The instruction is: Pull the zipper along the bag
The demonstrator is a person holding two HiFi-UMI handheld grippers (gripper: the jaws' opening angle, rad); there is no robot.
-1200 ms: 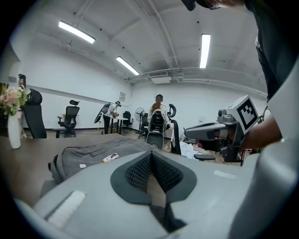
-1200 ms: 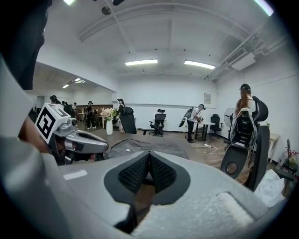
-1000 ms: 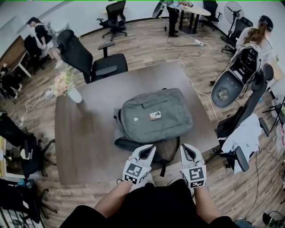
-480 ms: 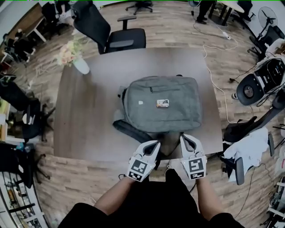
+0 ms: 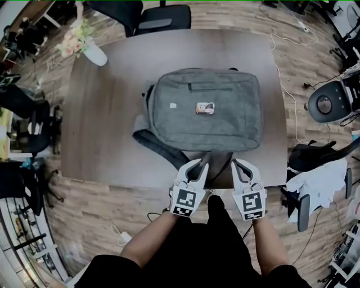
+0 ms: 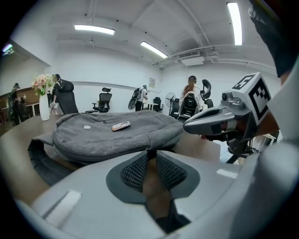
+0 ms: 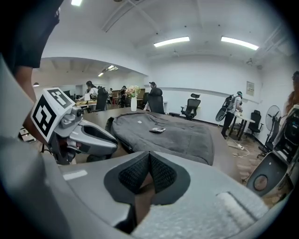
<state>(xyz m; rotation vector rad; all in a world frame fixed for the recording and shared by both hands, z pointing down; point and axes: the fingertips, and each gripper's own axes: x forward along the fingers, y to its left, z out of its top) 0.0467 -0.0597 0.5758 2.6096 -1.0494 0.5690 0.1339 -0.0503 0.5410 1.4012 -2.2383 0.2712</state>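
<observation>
head view | bag (image 5: 205, 109) just ahead of both tongs | left tongs (image 5: 199, 162) opening, narrow, empty | right tongs (image 5: 237, 164) closed, empty

A brown tabletop (image 5: 95, 146) is standing on a wooden plank floor (image 5: 112, 211). A black office chair (image 5: 163, 16) is standing at its far side, and a white vase with flowers (image 5: 94, 55) is sitting near one corner. Long ceiling lamps (image 6: 95, 30) are shining on white walls (image 6: 117, 70).

Grey bag (image 5: 225, 126) lies flat on table (image 5: 101, 140)
</observation>
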